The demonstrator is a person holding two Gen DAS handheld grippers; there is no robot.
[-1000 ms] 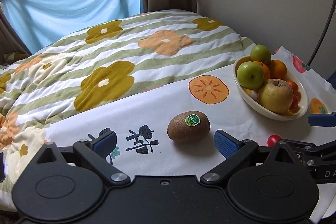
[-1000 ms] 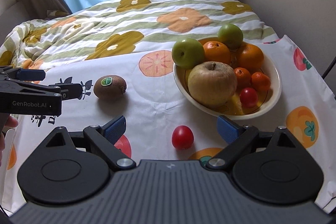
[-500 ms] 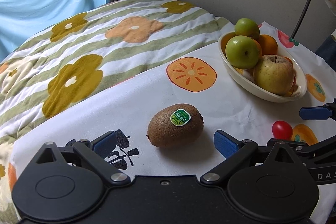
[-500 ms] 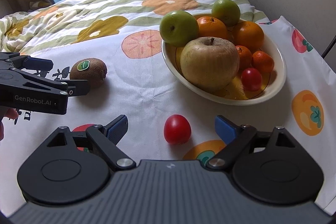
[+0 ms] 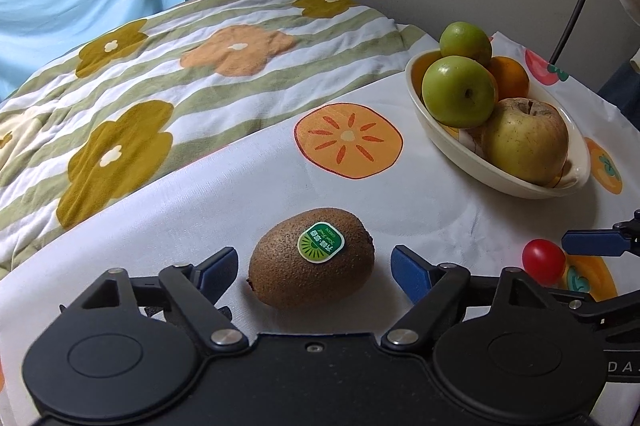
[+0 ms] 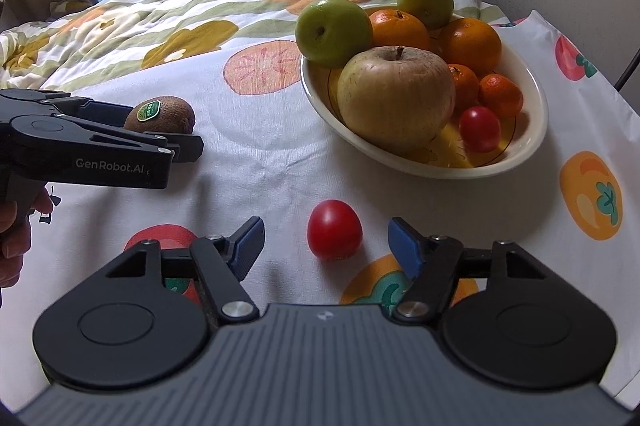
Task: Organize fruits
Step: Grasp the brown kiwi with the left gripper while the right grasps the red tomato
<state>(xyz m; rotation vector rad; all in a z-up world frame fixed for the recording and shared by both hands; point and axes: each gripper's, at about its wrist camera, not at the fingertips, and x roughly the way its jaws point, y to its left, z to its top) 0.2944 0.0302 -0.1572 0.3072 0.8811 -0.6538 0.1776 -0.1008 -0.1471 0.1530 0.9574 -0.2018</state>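
A brown kiwi with a green sticker lies on the white fruit-print cloth, between the open fingers of my left gripper; the pads are apart from it. In the right wrist view the kiwi sits at the left gripper's tips. A red cherry tomato lies on the cloth between the open fingers of my right gripper, untouched; it also shows in the left wrist view. A cream oval bowl holds apples, oranges, mandarins and a cherry tomato.
A striped flower-pattern quilt covers the bed behind the cloth. A beige wall and curtain stand at the back. The cloth drops off at the right edge.
My left gripper has moved forward so the kiwi now lies between its fingers. My right gripper has moved forward so the red tomato now lies between its fingers. Both stay open.
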